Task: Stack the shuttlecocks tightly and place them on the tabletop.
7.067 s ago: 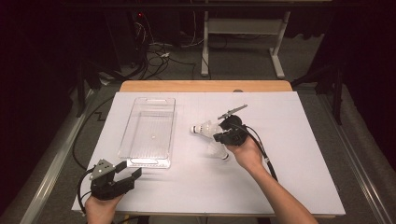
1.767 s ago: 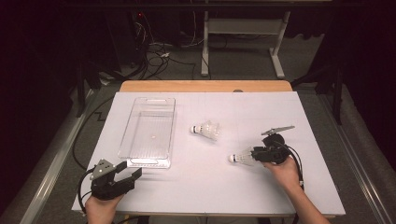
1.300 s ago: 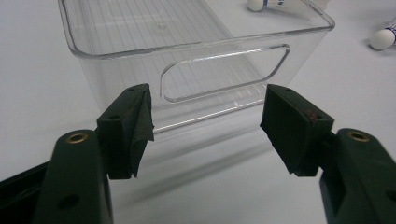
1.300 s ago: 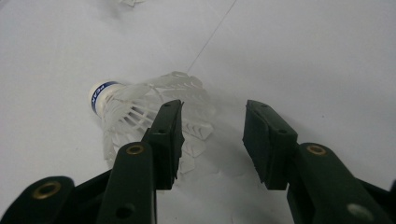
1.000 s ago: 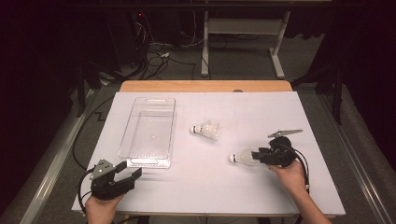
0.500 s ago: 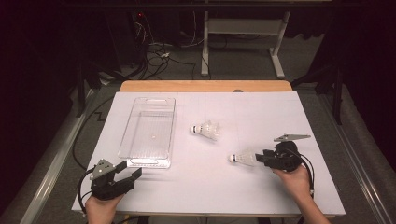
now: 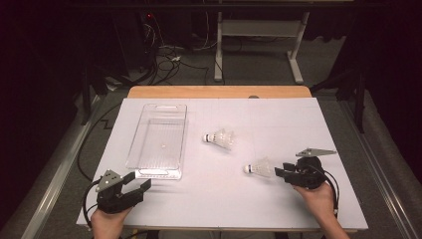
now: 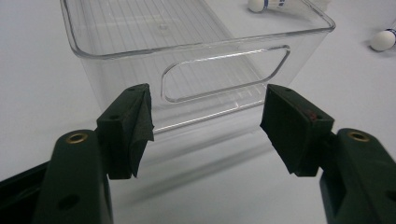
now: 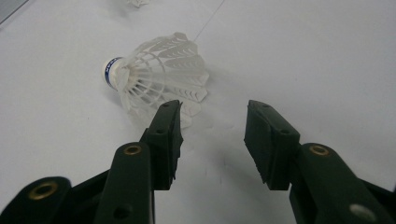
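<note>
Lying on the table: a shuttlecock [image 7: 260,168] is resting on its side at the lower right of the high view, its round white tip pointing toward the left of the frame and its feather skirt toward the right gripper [image 7: 281,173].
Right gripper: it is sitting just beside the skirt of that shuttlecock; in the right gripper view its jaws are standing apart with nothing between them, and the shuttlecock [image 9: 156,77] is lying at the upper left, just past the left jaw's tip, apart from the pads.
Left gripper: it [image 7: 138,188] is waiting at the lower left of the high view, jaws spread wide and holding nothing, pointing at the short end of the clear bin [image 7: 158,140].
Clear bin: it is standing left of centre in the high view; in the left gripper view its handle slot [image 8: 224,72] is showing just above the two pads.
Second shuttlecock: it [image 7: 219,139] is lying near the centre of the table [image 7: 278,119], between the bin and the first one.
</note>
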The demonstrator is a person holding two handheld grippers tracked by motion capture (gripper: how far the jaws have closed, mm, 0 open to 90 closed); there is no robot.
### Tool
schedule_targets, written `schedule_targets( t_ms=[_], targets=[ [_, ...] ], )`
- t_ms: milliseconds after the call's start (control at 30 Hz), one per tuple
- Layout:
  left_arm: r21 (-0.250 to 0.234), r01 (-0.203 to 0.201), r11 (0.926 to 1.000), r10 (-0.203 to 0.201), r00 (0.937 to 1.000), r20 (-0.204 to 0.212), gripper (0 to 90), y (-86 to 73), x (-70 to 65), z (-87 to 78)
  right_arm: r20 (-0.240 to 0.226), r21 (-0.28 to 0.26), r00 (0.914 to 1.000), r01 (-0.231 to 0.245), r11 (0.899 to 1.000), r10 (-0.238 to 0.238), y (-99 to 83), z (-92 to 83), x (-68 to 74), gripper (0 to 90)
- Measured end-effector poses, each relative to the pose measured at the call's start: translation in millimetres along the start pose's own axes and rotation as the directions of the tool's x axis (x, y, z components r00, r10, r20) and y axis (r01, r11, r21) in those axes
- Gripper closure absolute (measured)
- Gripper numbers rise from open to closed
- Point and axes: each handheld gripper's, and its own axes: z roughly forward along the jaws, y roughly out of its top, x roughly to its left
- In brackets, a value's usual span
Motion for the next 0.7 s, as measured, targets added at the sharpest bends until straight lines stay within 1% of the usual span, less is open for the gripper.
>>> schedule_targets(
  t_ms=[367,467,500,700],
  targets=[
    [0.001,-0.001,1.0,0.001,1.0,-0.001,34.5,0.0,-0.2,0.1,-0.015,-0.011,0.9999,0.006,1.0,-0.006,-10.3,-7.4,7.3,56.5],
    [0.001,0.0,1.0,0.0,1.0,-0.001,34.5,0.0,-0.4,0.1,-0.02,-0.016,0.9996,0.018,1.0,-0.019,-11.8,-8.6,10.8,56.5],
    [0.0,0.0,1.0,0.0,1.0,-0.001,34.5,0.0,-0.4,0.1,-0.021,-0.015,0.9997,0.015,1.0,-0.016,-12.1,-8.9,12.1,56.5],
    [-0.001,-0.001,1.0,0.001,1.0,-0.001,34.5,0.0,-0.3,-0.2,-0.03,-0.008,0.9987,0.04,0.999,-0.041,-15.7,-8.6,20.5,56.5]
  ],
)
